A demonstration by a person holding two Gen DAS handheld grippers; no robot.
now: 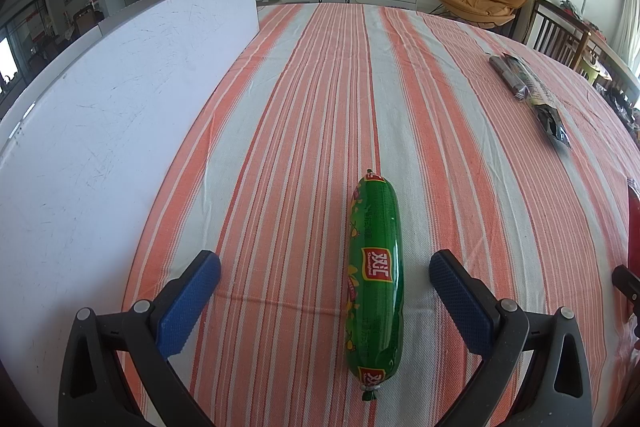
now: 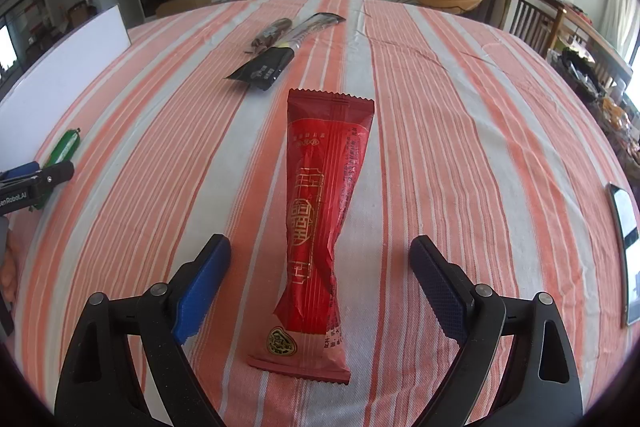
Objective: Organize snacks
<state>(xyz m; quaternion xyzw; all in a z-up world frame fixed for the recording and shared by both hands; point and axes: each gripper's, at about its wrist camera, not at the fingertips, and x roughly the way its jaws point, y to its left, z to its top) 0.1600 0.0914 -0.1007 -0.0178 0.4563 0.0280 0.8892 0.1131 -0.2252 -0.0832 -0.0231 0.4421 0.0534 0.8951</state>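
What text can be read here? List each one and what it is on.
"双汇": red logo on the green sausage, repeated near its tied end.
"enRobot.AI", cut off at the frame edge: body of the left hand-held gripper.
Gold characters on the red snack packet: too stylised to read.
Print on the black packet: too small.

Green sausage [image 1: 375, 279], red snack pack [image 2: 320, 223], orange-white striped cloth [image 1: 460, 147], blue-padded tools.
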